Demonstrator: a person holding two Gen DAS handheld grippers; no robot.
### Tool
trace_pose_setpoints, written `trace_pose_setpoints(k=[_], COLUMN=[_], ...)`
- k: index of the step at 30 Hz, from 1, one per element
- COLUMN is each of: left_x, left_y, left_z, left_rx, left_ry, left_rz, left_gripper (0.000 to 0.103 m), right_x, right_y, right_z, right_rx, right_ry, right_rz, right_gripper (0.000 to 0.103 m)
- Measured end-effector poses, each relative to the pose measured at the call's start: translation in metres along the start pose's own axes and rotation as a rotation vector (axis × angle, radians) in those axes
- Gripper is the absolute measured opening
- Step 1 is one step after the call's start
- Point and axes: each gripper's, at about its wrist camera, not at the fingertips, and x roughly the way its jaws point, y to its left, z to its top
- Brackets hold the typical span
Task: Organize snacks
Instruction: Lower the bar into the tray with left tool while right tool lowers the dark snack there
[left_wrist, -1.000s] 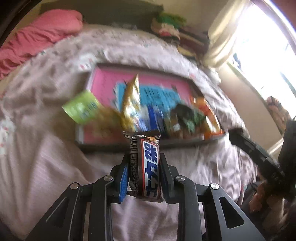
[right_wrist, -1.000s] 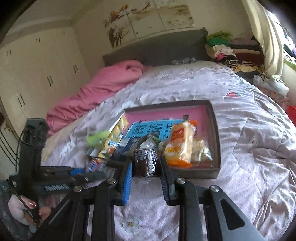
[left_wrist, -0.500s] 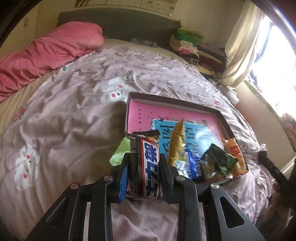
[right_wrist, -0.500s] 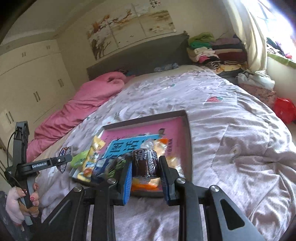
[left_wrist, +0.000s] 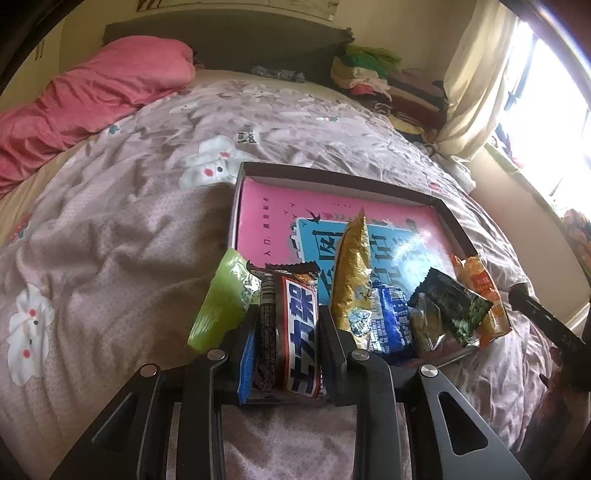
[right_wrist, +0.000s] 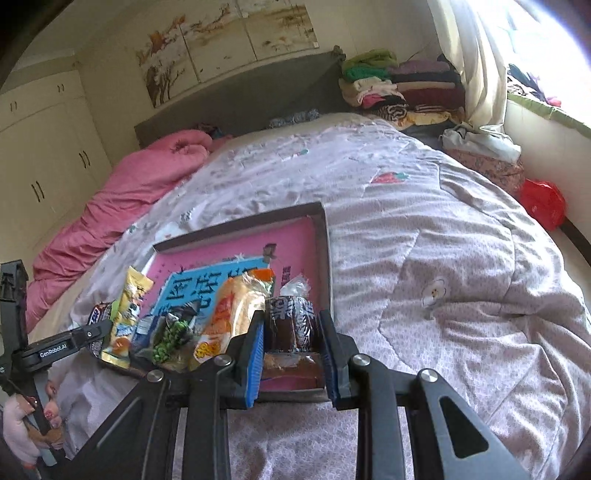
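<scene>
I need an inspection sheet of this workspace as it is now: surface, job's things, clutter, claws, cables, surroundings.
Surface: pink-grey patterned quilt on a bed.
Job's things: shallow dark-rimmed tray with pink liner holding a gold foil packet, a blue packet, a dark green packet and an orange packet; a lime-green packet at its left edge.
Clutter: nothing seen on the quilt.
Claws: left claw shut on a brown chocolate bar; right claw shut on a dark wrapped snack.
Cables: nothing seen.
Surroundings: pink duvet, folded clothes pile, curtain.
</scene>
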Motion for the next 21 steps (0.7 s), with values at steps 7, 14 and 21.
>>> trace_pose_setpoints(k=[7, 14, 21], left_x=[0.004, 0.007, 0.009], left_y=[-0.004, -0.004, -0.006], left_z=[0.001, 0.003, 0.002], left_rx=[0.006, 0.009, 0.021], left_ry=[0.004, 0.006, 0.007], left_rz=[-0.004, -0.01, -0.009], left_gripper=[0.03, 0.03, 0.03], right_x=[0.007, 0.014, 0.019], right_y=[0.006, 0.011, 0.011], right_z=[-0.005, -0.008, -0.01], right_rx=[-0.022, -0.036, -0.032], right_ry=[0.027, 0.042, 0.051], right_rz=[-0.006, -0.008, -0.022], right_gripper=[0.028, 0.028, 0.028])
